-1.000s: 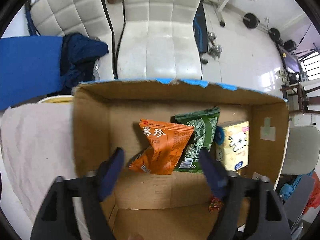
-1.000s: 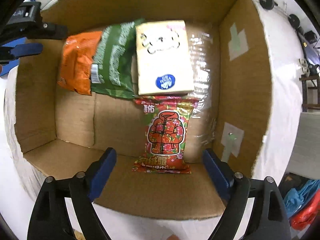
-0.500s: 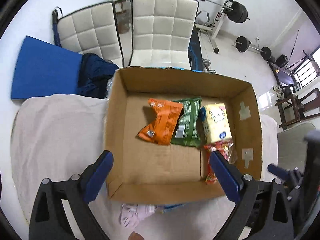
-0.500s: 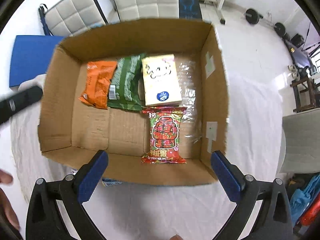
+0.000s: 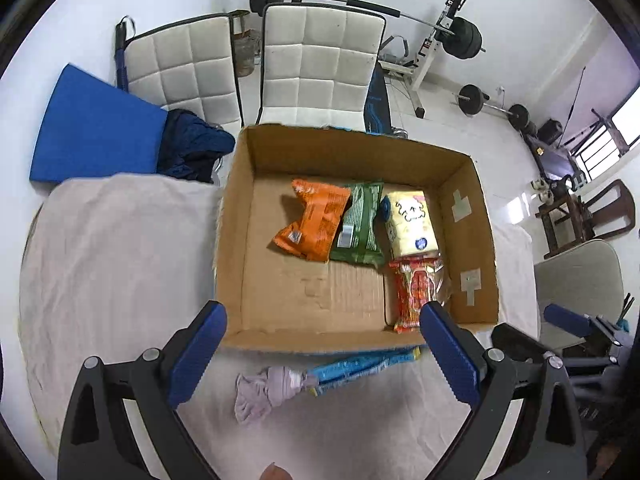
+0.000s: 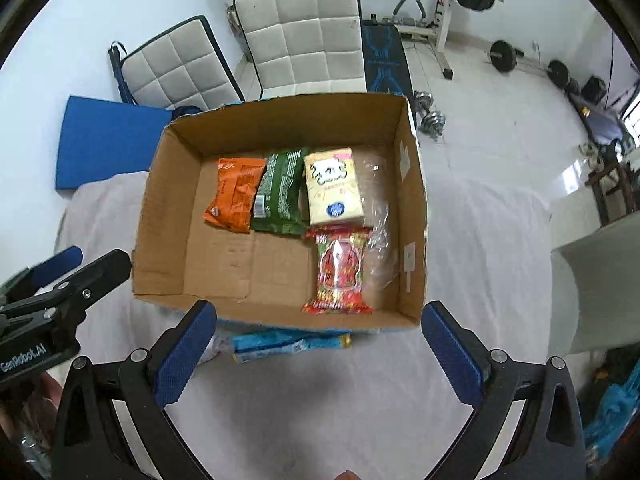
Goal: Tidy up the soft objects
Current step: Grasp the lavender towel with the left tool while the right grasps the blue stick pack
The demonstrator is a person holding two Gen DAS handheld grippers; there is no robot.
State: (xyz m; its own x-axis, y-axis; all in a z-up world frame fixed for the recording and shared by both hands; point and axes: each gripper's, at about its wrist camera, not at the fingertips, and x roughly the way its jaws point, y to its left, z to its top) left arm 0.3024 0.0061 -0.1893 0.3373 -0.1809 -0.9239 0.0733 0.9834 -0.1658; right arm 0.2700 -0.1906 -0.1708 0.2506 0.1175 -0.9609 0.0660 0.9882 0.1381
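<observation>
A cardboard box (image 5: 236,240) (image 6: 416,216) stands on a cloth-covered table. Inside lie an orange snack bag (image 5: 314,220) (image 6: 236,194), a green bag (image 5: 360,224) (image 6: 280,192), a yellow tissue pack (image 5: 412,224) (image 6: 332,186) and a red packet (image 5: 414,292) (image 6: 340,272). In front of the box lie a blue packet (image 5: 360,364) (image 6: 288,344) and a pale purple cloth (image 5: 268,388). My left gripper (image 5: 324,352) is open and empty above the near box edge. My right gripper (image 6: 320,352) is open and empty, near the blue packet.
Two white padded chairs (image 5: 320,64) (image 6: 300,36) stand behind the table. A blue mat (image 5: 92,132) and dark blue clothing (image 5: 192,144) lie at the far left. Gym weights (image 5: 460,40) fill the back. A grey chair (image 5: 580,280) is at the right.
Both grippers have pulled back and up out of the box. The whole box, the table cloth, the blue packet and the purple cloth have come into view.
</observation>
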